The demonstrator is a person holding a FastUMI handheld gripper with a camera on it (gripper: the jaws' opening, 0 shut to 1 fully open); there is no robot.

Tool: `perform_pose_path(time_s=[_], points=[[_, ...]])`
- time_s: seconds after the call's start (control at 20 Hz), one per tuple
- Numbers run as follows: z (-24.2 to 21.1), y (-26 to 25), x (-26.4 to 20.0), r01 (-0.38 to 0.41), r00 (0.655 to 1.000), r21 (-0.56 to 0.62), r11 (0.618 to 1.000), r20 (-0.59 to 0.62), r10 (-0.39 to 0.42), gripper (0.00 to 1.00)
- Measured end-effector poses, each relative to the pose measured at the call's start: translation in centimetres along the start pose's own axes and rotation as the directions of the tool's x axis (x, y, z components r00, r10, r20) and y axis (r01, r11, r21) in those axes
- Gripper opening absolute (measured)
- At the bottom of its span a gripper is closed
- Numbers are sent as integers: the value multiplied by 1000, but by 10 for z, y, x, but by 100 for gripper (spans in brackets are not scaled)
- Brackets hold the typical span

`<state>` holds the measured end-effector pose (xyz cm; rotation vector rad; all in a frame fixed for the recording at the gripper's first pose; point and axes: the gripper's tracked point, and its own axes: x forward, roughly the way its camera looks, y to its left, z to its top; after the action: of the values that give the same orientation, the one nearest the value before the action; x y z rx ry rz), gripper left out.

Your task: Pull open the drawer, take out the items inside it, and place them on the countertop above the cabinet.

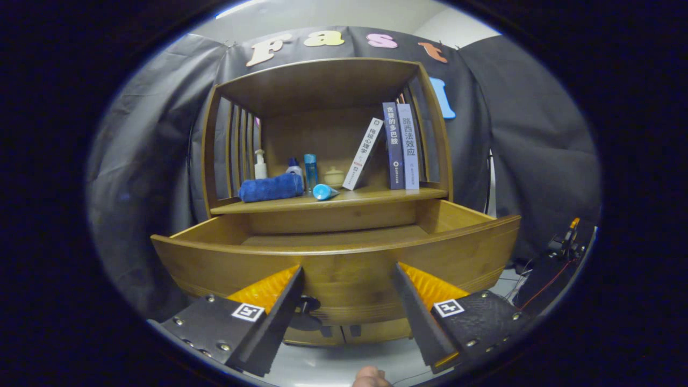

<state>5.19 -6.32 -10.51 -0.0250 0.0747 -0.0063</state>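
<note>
**Drawer pulled out, claw spread before it**

The gripper (348,293) stood with its fingers wide apart, gripping nothing. Just ahead of them the wooden drawer (344,263) hung open. Beyond it, on the countertop (376,196), lay a blue towel (271,188), bottles and three books (395,148).

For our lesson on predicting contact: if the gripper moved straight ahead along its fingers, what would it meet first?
Probably the open drawer's front panel, just ahead of the open gripper; depth is hard to judge.
</note>
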Motion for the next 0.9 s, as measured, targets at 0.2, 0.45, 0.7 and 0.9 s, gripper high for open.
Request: perform_pose_path(time_s=[0.2,0.45,0.7,0.9], points=[[10,-2,17,-22,998,6,1000,54,22,99],[10,-1,41,-23,997,-5,1000,76,24,99],[12,3,57,-23,995,0,1000,96,23,99],[11,5,67,-17,994,-9,1000,105,18,99]])
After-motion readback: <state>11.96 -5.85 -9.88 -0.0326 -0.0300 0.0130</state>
